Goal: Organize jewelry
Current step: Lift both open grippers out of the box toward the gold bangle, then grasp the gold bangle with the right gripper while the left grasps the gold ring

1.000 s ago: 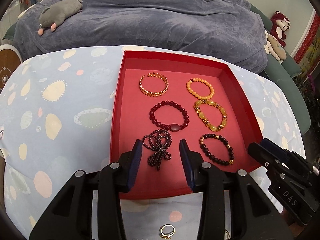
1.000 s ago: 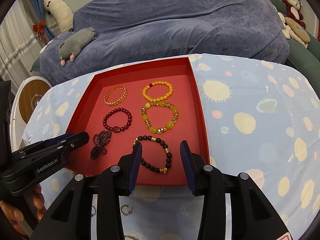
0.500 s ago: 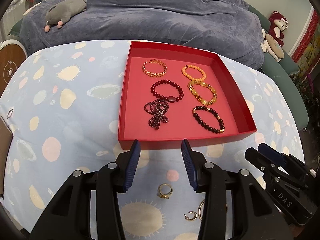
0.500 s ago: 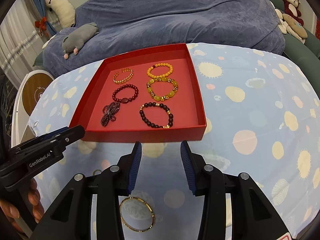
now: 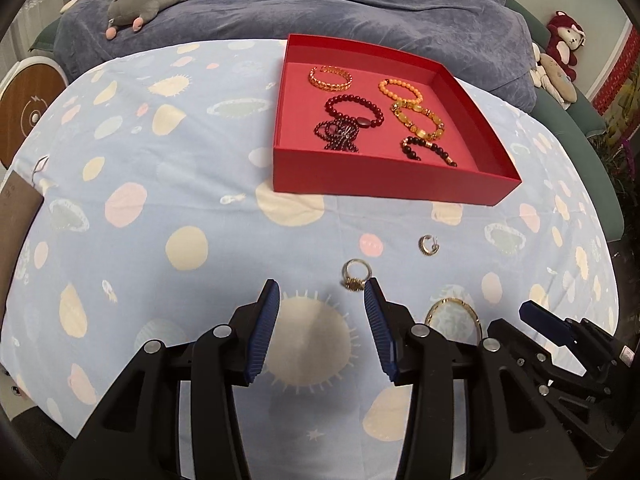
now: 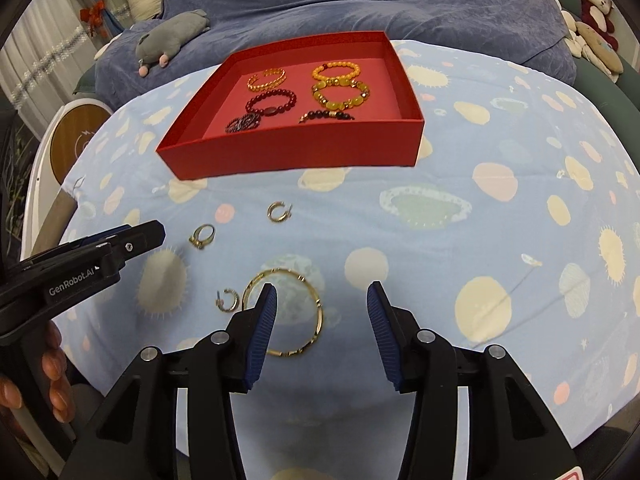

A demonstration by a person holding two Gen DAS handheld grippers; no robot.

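A red tray (image 5: 394,186) (image 6: 292,156) sits at the far middle of the table and holds several bead bracelets. On the cloth in front of it lie a gold ring (image 5: 356,274) (image 6: 203,236), a hoop earring (image 5: 428,245) (image 6: 279,211), a second hoop earring (image 6: 230,300) and a gold bangle (image 5: 452,299) (image 6: 319,312). My left gripper (image 5: 321,286) hovers open just short of the ring, with nothing between its jaws. My right gripper (image 6: 322,288) is opening above the bangle's right part, and its pads touch nothing.
The table wears a light blue spotted cloth (image 5: 160,240). Behind it is a blue blanket with a grey plush toy (image 5: 148,0). A round white and wood device (image 5: 28,108) stands at the left. A hand (image 6: 52,368) holds the left gripper's handle.
Both grippers have drawn back from over the tray toward the near side of the table. The loose ring, earrings and bangle have come into view, and both pairs of jaws stand wider.
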